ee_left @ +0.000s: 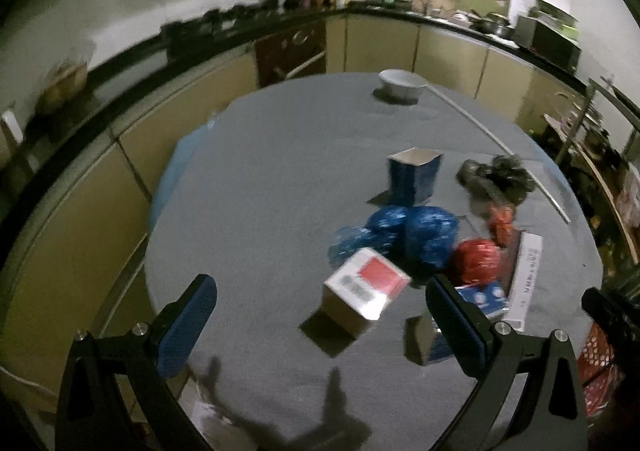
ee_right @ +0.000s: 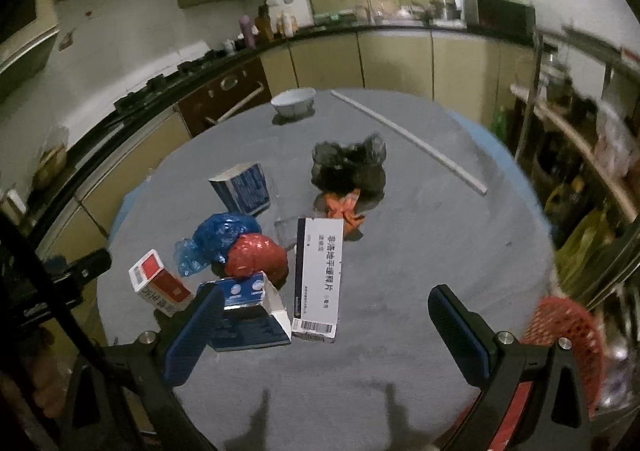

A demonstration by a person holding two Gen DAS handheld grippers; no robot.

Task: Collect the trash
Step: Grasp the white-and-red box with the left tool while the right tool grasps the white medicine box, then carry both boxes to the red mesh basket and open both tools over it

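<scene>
Grey round table (ee_right: 400, 291), trash clustered on it; taking the long white carton (ee_right: 320, 275) as the landmark.

Behind the carton: dark crumpled bag (ee_right: 348, 167) with an orange scrap (ee_right: 344, 207) at its near edge, touching or just off the carton's far end, can't tell which. Further back, a white bowl (ee_right: 294, 101) and a thin white rod (ee_right: 408, 139), both well apart from the pile.

Left of the carton: blue upright box (ee_right: 244, 187) toward the back, blue plastic wad (ee_right: 218, 239), red plastic wad (ee_right: 256, 255) just beside the carton's left side, blue-and-white box (ee_right: 252, 311) lying open near the carton's near end, and a red-and-white box (ee_right: 158, 283) furthest left.

Right of the carton: bare cloth, then a red mesh basket (ee_right: 568, 331) off the table edge, likely the bin.

Right gripper (ee_right: 324, 335): jaws wide, nothing between the pads. Carton's near end sits just ahead, roughly centred in the gap. Long axis runs away from the claw, so the jaws would span its short width; good alignment as is.

Left gripper (ee_left: 320, 331): also wide and empty, aimed at the red-and-white box (ee_left: 366, 287), which sits tilted, corner-on, just ahead of the fingers.

My read: right hand is nearer the carton, left nearer the red-and-white box. Neither touches yet.
</scene>
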